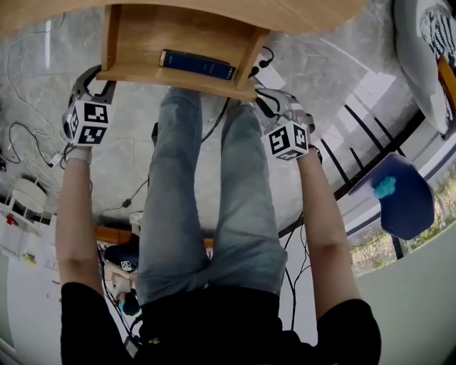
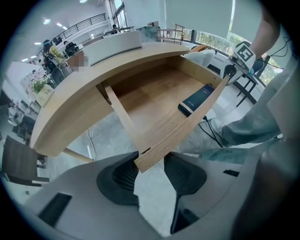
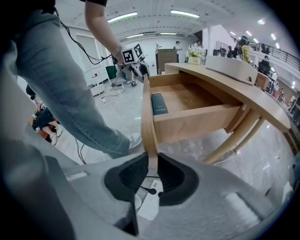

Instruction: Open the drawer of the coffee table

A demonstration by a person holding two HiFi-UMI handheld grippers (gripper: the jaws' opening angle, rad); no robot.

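The drawer (image 1: 178, 39) of the coffee table stands pulled well out from under the curved wooden tabletop (image 1: 299, 11), its inside open to view. A dark blue book (image 1: 197, 63) lies flat on the drawer's floor, close behind the front panel (image 1: 178, 77).

The left gripper (image 1: 100, 77) sits at the left end of the front panel and the right gripper (image 1: 265, 96) at its right end, both pointing steeply down. In the left gripper view the end of the panel (image 2: 187, 126) stands between the fingers (image 2: 124, 176), which are fairly wide and close on the wood at its corner. In the right gripper view the fingers (image 3: 129, 176) are narrow and clamp the thin edge of the panel (image 3: 147, 117) — the wood runs straight up out of the gap, and a white power strip (image 3: 150, 201) shows on the floor below.

The person's legs in jeans (image 1: 178, 199) stand between the two arms, right before the drawer, on a grey marbled floor (image 1: 121, 157) crossed by cables. A long white object (image 3: 229, 65) rests on the tabletop.
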